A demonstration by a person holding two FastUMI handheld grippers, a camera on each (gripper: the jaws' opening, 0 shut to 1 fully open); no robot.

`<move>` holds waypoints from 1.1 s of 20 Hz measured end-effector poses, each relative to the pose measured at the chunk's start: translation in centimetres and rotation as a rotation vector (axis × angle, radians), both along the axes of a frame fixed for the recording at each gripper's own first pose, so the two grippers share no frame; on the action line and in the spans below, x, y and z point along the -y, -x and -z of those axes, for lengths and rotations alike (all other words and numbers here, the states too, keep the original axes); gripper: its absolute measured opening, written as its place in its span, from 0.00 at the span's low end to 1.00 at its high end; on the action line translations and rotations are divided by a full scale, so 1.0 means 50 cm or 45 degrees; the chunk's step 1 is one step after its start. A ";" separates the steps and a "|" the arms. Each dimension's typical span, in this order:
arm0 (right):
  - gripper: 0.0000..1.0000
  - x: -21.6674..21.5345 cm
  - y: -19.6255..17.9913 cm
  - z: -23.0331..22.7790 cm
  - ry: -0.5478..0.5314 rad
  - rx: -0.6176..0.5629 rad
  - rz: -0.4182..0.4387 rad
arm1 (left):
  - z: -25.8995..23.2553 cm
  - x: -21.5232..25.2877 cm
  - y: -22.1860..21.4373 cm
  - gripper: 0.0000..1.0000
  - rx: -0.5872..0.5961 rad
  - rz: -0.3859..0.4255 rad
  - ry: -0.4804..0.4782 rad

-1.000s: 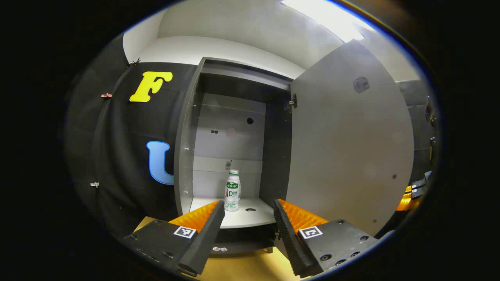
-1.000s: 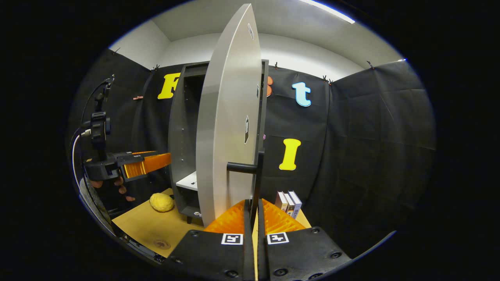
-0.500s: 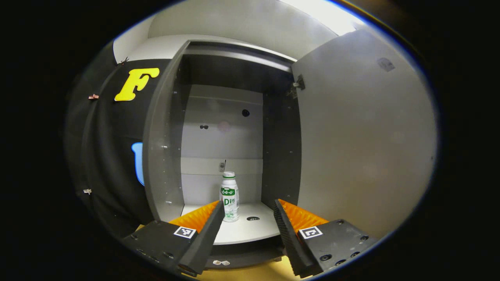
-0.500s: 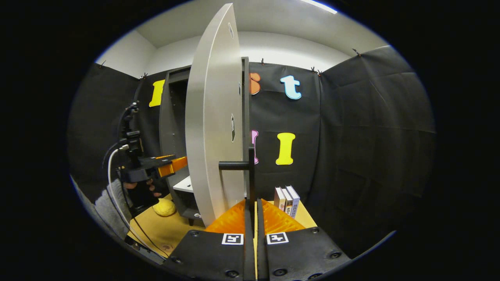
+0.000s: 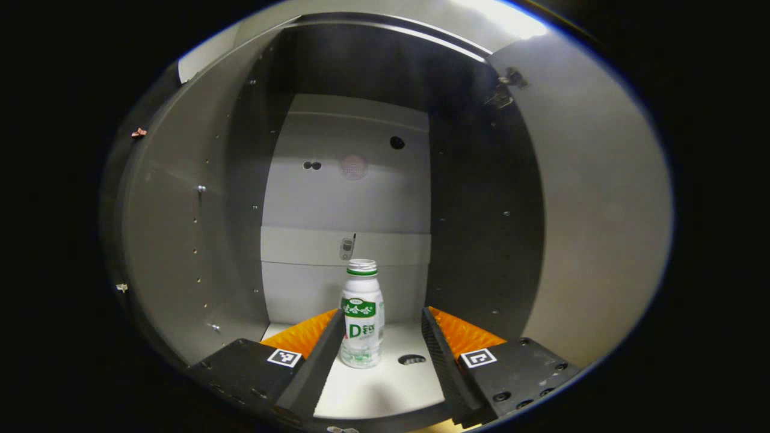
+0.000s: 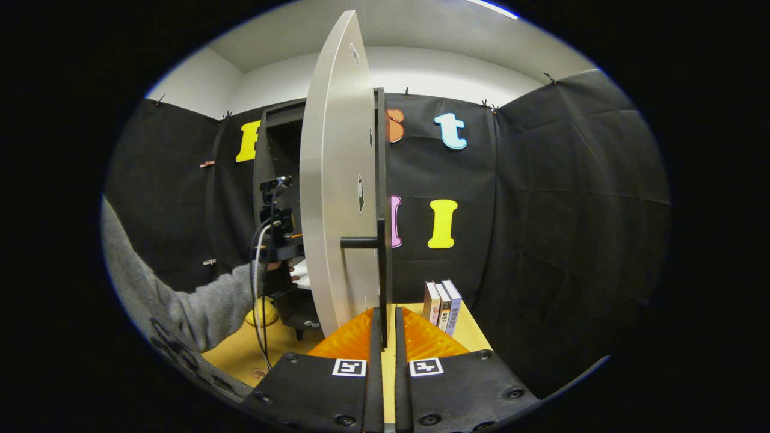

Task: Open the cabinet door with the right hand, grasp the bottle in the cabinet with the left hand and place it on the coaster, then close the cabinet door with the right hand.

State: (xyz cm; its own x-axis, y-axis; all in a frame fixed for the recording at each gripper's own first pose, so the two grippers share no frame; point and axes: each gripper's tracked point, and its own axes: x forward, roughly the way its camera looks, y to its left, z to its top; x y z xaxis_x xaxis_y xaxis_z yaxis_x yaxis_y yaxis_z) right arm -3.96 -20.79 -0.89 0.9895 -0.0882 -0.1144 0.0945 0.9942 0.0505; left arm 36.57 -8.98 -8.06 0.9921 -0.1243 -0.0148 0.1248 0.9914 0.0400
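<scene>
Inside the open cabinet (image 5: 180,228), the left hand-held gripper (image 5: 376,328) reaches toward a small white bottle (image 5: 361,316) with a green band at its neck, its fingers spread apart so the bottle can pass between them. The bottle stands upright on the cabinet's pale shelf (image 5: 385,391), toward the front and just left of a small dark hole in that shelf; it sits between the two fingers but closer to the left one, and whether that finger already touches it cannot be told. Neither finger appears to press on it yet, so the grasp looks about to begin, not made.

Beside the cabinet, the door (image 6: 337,180) stands swung wide, edge-on in the right gripper view, and the right hand-held gripper (image 6: 384,328) is closed on the dark bar handle (image 6: 385,270) at the door's edge, fingers together around it. Holding the door there likely keeps the opening free for the left arm's reach and readies the closing swing to come. A grey sleeve (image 6: 198,307) stretches into the cabinet in front of the door, carrying the left tool inward. On the wooden tabletop (image 6: 240,355) below the cabinet lies a yellow round object (image 6: 263,313), and a few books (image 6: 442,304) stand to the right of the door. The next move calls for a slight shift to centre the bottle before closing.
</scene>
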 end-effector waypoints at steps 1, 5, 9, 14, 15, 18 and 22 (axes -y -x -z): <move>0.12 0.010 0.005 -0.007 0.001 0.011 0.025 | 0.011 -0.004 -0.018 0.77 -0.007 -0.012 -0.018; 0.11 0.030 0.016 -0.028 -0.028 0.055 0.097 | 0.054 -0.006 -0.087 0.78 -0.064 -0.001 0.019; 0.11 0.039 0.018 -0.032 -0.051 0.057 0.130 | 0.061 -0.030 -0.135 0.82 -0.069 -0.044 0.017; 0.11 0.033 0.010 -0.023 -0.032 0.025 0.130 | 0.066 -0.029 -0.185 0.83 -0.088 -0.014 0.026; 0.11 0.029 0.007 -0.022 -0.026 0.022 0.127 | 0.070 -0.025 -0.195 0.83 -0.093 -0.013 0.026; 0.11 0.020 0.004 -0.018 -0.029 0.016 0.110 | 0.085 -0.021 -0.219 0.83 -0.112 -0.019 -0.011; 0.11 0.011 0.009 -0.020 -0.040 0.011 0.094 | 0.080 -0.015 -0.205 0.78 -0.111 0.012 0.032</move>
